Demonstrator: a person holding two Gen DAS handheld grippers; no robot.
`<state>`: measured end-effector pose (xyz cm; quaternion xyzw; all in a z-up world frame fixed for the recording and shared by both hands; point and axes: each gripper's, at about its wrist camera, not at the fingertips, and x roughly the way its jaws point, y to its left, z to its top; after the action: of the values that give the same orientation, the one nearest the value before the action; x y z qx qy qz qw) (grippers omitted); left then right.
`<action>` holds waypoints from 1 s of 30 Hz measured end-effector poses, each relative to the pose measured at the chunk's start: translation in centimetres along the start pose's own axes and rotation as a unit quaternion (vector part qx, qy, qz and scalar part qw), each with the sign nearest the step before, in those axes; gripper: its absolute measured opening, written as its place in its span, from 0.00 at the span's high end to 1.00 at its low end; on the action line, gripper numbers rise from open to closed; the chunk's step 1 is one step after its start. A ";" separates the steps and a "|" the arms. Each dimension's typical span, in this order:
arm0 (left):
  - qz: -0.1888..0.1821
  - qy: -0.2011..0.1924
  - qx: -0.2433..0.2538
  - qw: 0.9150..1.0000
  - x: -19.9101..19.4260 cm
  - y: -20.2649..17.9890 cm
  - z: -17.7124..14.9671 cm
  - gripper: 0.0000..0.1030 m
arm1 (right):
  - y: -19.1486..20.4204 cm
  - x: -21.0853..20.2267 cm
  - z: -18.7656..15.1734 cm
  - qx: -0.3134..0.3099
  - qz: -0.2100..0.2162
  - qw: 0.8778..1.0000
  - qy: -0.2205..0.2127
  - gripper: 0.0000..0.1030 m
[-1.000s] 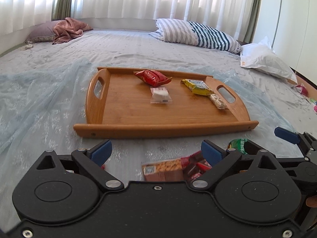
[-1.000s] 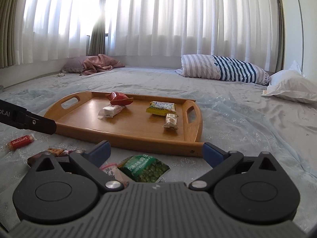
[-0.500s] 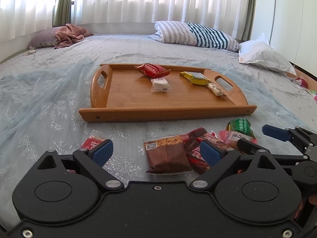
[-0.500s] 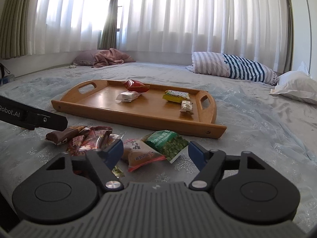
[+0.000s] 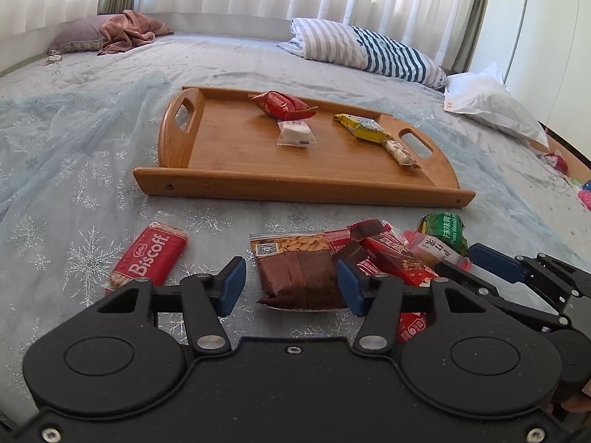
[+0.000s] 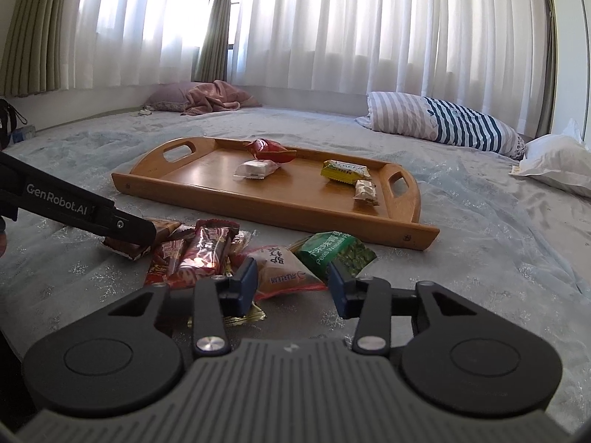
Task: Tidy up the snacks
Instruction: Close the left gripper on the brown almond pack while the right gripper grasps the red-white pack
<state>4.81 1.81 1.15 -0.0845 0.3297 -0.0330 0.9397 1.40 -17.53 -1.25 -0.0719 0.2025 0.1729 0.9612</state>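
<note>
snacks lie heaped on the bedspread [image 5: 92,170] just short of the wooden tray [image 5: 258,155]; your left gripper [image 5: 291,286] is closing around the brown peanut packet [image 5: 295,265], its blue pads either side of the wrapper with a sliver of cloth showing on the left, so no press yet; your right gripper [image 6: 291,284] is closing too, straddling the peach-and-red sachet [image 6: 280,267], pads just off its edges; the green pea packet [image 6: 332,249] sits just beside the right pad, and the red wrappers [image 6: 199,251] crowd the left one; a biscoff bar [image 5: 147,258] lies apart to the left; the tray's near rim runs just beyond the heap (its near half is bare wood), with four snacks along the far side; open cloth lies left and right of the tray.
</note>
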 end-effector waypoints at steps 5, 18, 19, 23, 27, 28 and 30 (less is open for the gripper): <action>-0.004 0.008 -0.002 1.000 0.6 0.0 -0.1 0.49 | 0.1 -0.4 -0.1 0.027 0.005 1.000 0.008 0.55; -0.001 0.005 -0.002 1.000 1.0 0.0 -0.1 0.53 | 1.0 -0.9 0.0 0.039 0.024 0.999 0.015 0.56; 0.000 0.005 0.000 1.000 0.9 0.0 -0.1 0.54 | 1.0 -0.9 0.1 0.042 0.024 0.999 0.015 0.56; 0.004 0.004 0.020 1.000 0.8 -0.4 0.0 0.55 | 0.5 -0.5 0.6 0.057 0.023 0.998 0.011 0.54; 0.010 0.000 0.050 0.999 0.8 -1.0 0.0 0.57 | 0.3 0.4 1.1 0.058 0.012 0.998 0.012 0.41; 0.012 0.001 0.053 0.999 0.7 -1.1 0.1 0.57 | 0.3 0.7 1.2 0.057 0.010 0.998 0.014 0.41; 0.014 0.004 0.055 0.998 0.7 -1.2 0.2 0.57 | 0.5 1.1 1.4 0.055 0.007 0.998 0.018 0.41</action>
<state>5.43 0.59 1.09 -0.0281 0.3320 -0.0385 0.9421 2.72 -16.45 -0.45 -0.0201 0.2295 0.1672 0.9586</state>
